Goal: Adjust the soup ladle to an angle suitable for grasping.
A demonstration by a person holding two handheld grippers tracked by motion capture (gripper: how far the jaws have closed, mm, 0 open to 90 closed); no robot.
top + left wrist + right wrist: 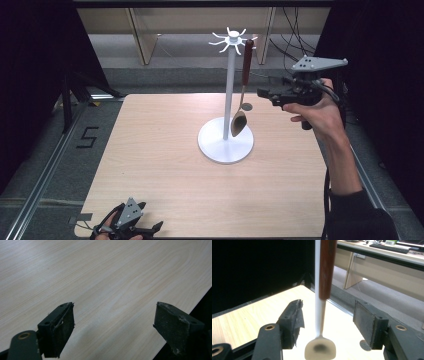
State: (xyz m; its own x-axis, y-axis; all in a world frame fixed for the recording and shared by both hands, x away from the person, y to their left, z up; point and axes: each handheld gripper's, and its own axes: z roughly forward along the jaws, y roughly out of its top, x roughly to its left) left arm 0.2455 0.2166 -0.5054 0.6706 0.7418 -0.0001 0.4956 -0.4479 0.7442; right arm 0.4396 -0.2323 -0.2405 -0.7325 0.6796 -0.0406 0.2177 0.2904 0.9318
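A white stand [230,90] with a round base [220,150] and a ring of hooks [233,39] on top rises at the table's middle back. A spoon [243,90] with a brown handle hangs from one hook, its bowl [239,125] just above the base. My right gripper [263,93] is held in the air to the right of the spoon, open and pointing at it. In the right gripper view the spoon handle [327,267] hangs ahead between the open jaws, apart from both. My left gripper [150,229] rests open at the table's near left corner, over bare wood [100,277].
A small grey disc [246,106] lies on the table just behind the base. Black curtains close off both sides. Metal rails and a "5" mark [87,137] lie on the floor to the left. Wooden desk legs [141,35] stand beyond the far edge.
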